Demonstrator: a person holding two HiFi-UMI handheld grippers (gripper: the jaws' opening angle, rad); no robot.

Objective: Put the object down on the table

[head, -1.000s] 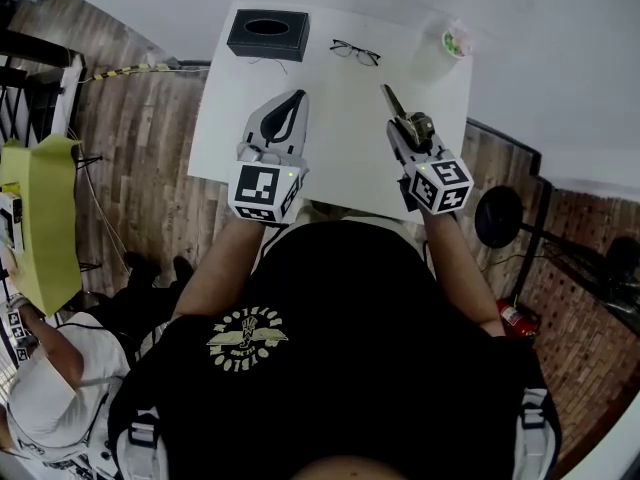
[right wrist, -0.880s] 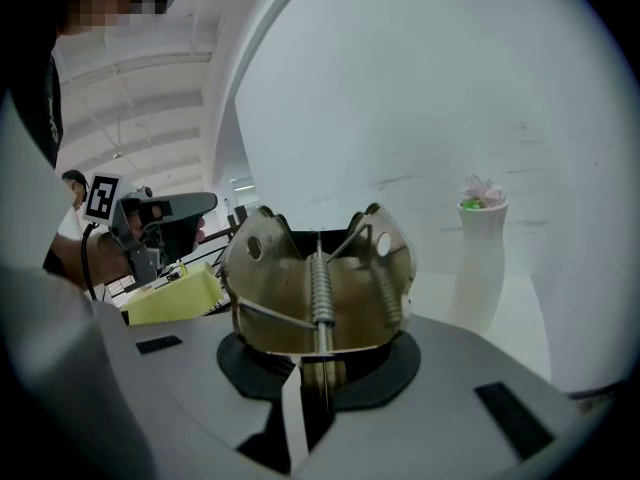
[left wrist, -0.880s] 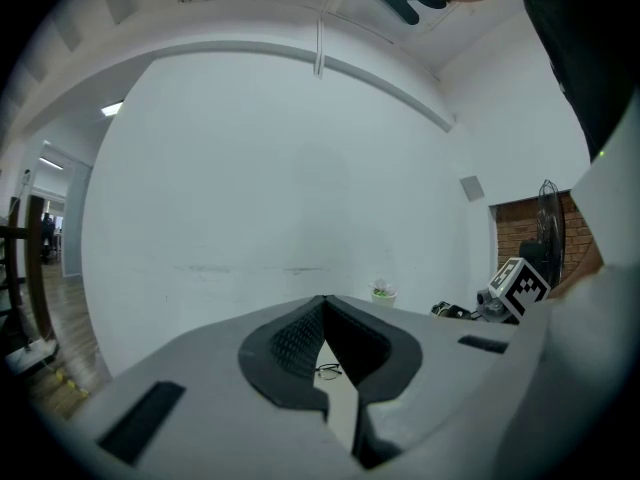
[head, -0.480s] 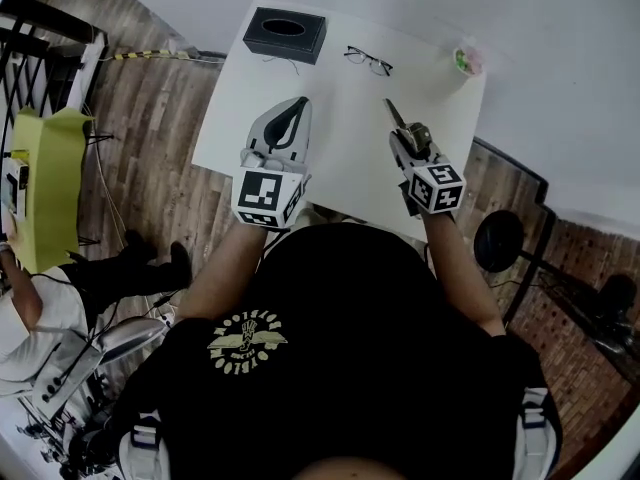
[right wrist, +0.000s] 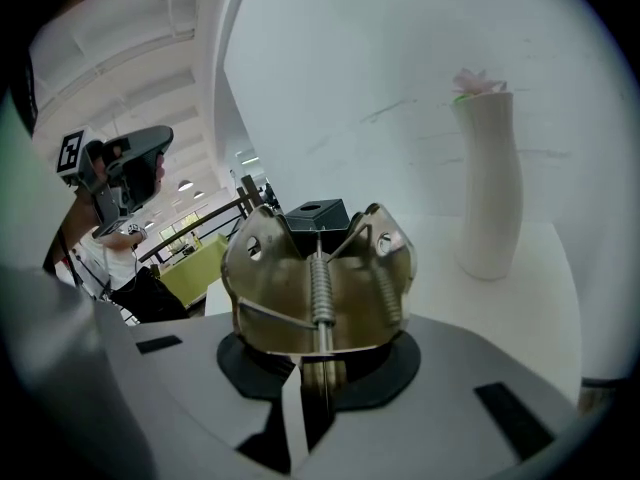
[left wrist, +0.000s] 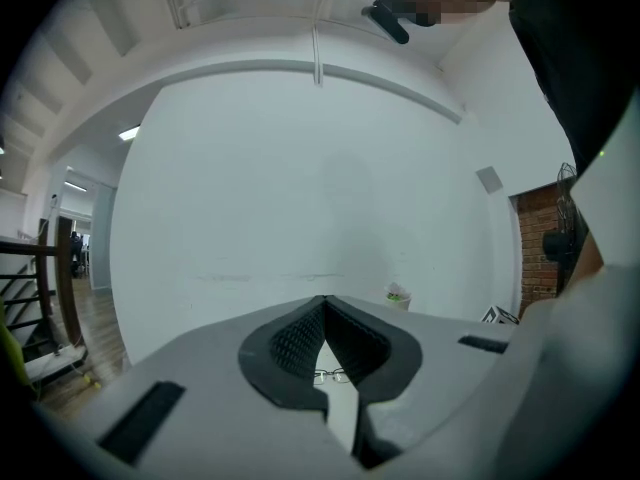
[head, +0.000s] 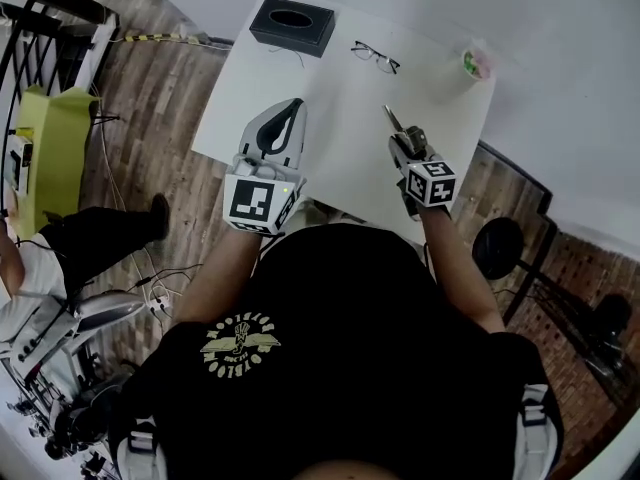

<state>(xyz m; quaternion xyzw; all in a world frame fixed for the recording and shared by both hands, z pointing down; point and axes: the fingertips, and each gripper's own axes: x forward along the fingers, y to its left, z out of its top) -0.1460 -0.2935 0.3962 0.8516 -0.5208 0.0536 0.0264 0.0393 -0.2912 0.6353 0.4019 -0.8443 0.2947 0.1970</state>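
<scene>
A brass-coloured metal tool (right wrist: 320, 278) with two coil springs stands up between my right gripper's jaws, which are shut on its lower end. In the head view this tool (head: 396, 122) sticks forward from the right gripper (head: 407, 142), held above the right part of the white table (head: 340, 158). My left gripper (head: 292, 106) hovers over the table's left part. Its jaws meet at the tip (left wrist: 325, 303) with nothing between them.
A black tissue box (head: 292, 25) sits at the table's far left, a pair of glasses (head: 375, 56) at the far middle, a white vase (head: 470, 68) at the far right. The vase (right wrist: 490, 188) stands close ahead of the right gripper. A person is on the wooden floor at left.
The head view has drifted a little. Both grippers keep their places over the table and the right grip is unchanged. The person on the floor at left has moved.
</scene>
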